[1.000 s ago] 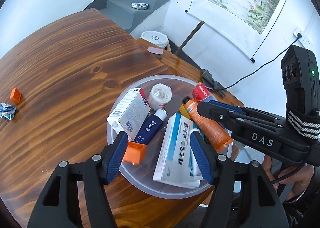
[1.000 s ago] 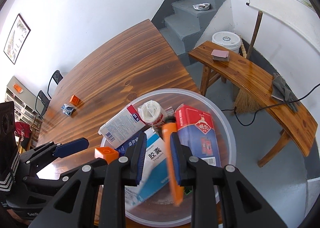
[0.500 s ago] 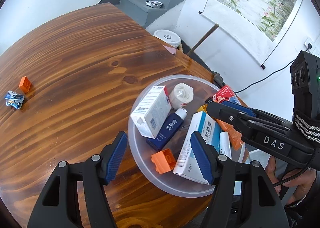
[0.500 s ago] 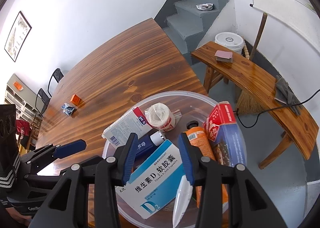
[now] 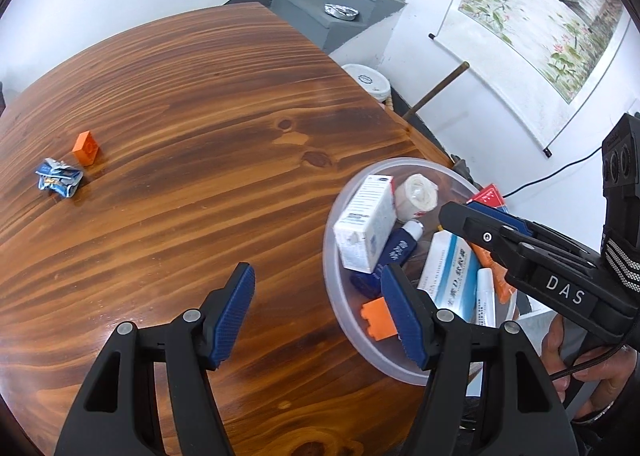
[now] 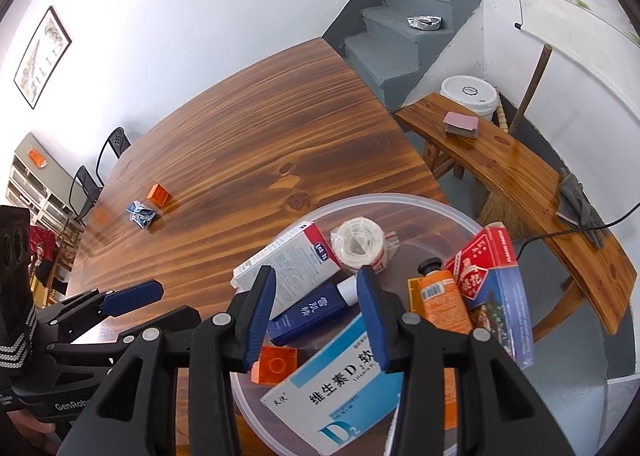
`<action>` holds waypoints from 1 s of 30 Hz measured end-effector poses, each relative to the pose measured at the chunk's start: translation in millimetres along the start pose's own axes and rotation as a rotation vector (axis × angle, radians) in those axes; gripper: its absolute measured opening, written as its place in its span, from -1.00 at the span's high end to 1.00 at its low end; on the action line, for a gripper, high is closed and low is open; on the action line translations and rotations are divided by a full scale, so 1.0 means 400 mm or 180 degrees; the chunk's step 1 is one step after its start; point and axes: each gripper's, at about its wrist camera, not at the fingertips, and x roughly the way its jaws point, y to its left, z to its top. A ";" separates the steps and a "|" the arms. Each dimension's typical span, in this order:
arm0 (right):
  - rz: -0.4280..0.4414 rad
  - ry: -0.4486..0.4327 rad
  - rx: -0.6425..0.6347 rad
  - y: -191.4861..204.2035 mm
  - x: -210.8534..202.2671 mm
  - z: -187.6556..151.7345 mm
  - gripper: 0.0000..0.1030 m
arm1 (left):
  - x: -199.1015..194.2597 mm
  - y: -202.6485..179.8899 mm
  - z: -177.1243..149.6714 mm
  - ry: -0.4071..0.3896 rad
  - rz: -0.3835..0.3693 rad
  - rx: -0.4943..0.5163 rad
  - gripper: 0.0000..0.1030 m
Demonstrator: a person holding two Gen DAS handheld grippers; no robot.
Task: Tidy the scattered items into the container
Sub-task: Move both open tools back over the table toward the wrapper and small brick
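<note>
A clear plastic bowl (image 5: 332, 256) (image 6: 400, 198) sits at the table's near right edge. It holds a white box (image 5: 364, 232), a blue tube (image 5: 394, 252), a bandage roll (image 5: 418, 192), a blue-and-white box (image 6: 340, 388), an orange tube (image 6: 442, 300), a red card box (image 6: 492, 276) and an orange brick (image 5: 378, 314). Far left on the table lie another orange brick (image 5: 85, 147) and a crumpled blue wrapper (image 5: 59, 178). My left gripper (image 5: 318, 268) is open and empty at the bowl's left rim. My right gripper (image 6: 316, 272) hangs open and empty over the bowl.
The round wooden table (image 5: 200, 116) is bare between the bowl and the two loose items. Beyond its right edge are a wooden bench (image 6: 520, 160), a white bucket (image 6: 470, 94), a broom and grey stairs. Chairs (image 6: 116, 144) stand at the far side.
The right gripper opened and the orange tube dropped into the bowl. The orange brick fell from the left gripper's jaws into the bowl, and the left gripper slid left over the table.
</note>
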 end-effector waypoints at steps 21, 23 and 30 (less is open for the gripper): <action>0.0019 0.0099 -0.0240 0.182 0.074 -0.004 -0.12 | -0.043 0.191 -0.030 0.0000 0.0137 -0.0363 -0.34; 0.0022 0.0113 -0.0274 0.202 0.082 -0.004 -0.15 | -0.049 0.213 -0.034 -0.0005 0.0150 -0.0410 -0.34; 0.0047 0.0166 -0.0408 0.278 0.117 -0.007 -0.18 | -0.065 0.306 -0.049 -0.0007 0.0249 -0.0611 -0.34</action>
